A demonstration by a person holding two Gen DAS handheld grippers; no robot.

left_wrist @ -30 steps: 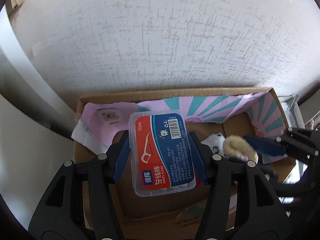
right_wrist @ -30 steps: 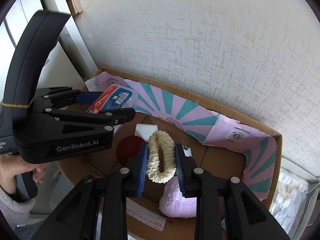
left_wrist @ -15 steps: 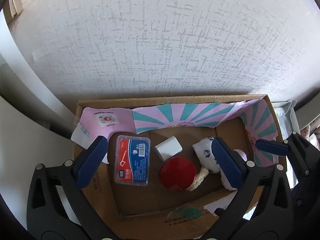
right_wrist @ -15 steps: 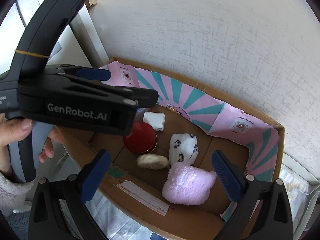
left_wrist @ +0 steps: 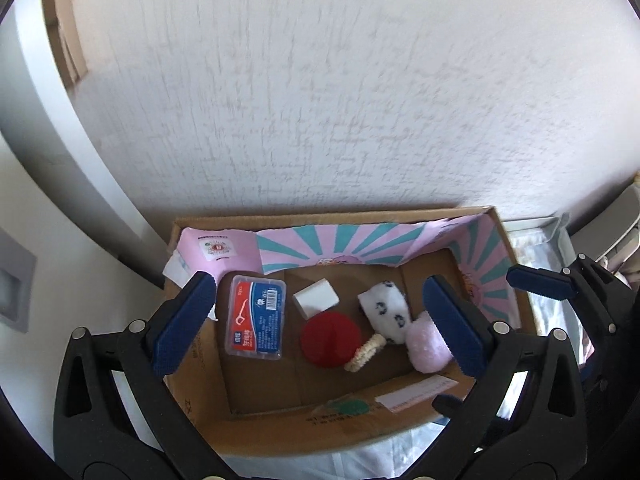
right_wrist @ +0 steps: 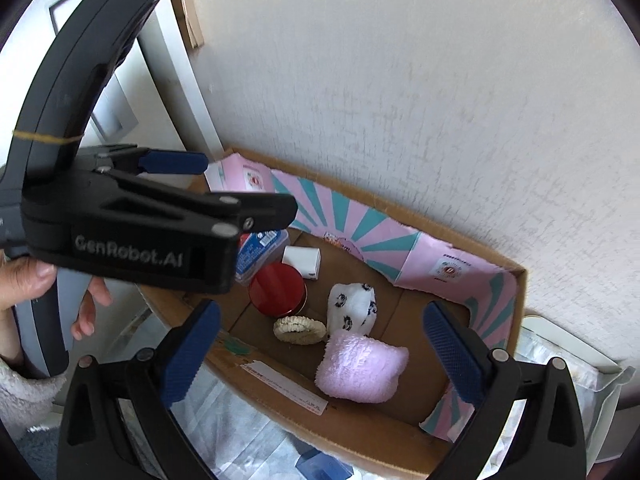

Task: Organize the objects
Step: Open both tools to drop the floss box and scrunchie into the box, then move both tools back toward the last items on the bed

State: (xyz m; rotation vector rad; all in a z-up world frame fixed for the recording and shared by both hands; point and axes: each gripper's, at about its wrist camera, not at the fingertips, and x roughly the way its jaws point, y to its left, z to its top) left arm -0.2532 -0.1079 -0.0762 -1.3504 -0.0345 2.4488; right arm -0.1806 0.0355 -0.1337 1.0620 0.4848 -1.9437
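Both grippers, left and right, hang with jaws spread and empty above the cardboard box, where the floss case and scrunchie lie.

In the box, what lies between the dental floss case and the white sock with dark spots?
In the left wrist view, a white block and a red round tin lie between the dental floss case and the spotted sock.

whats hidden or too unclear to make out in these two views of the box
- Dental floss box: right wrist view, mostly behind the left gripper; its small print is unreadable in the left wrist view.
- Pink fluffy item: left wrist view, partly behind a blue finger pad.
- Shipping label text: too small, both views.
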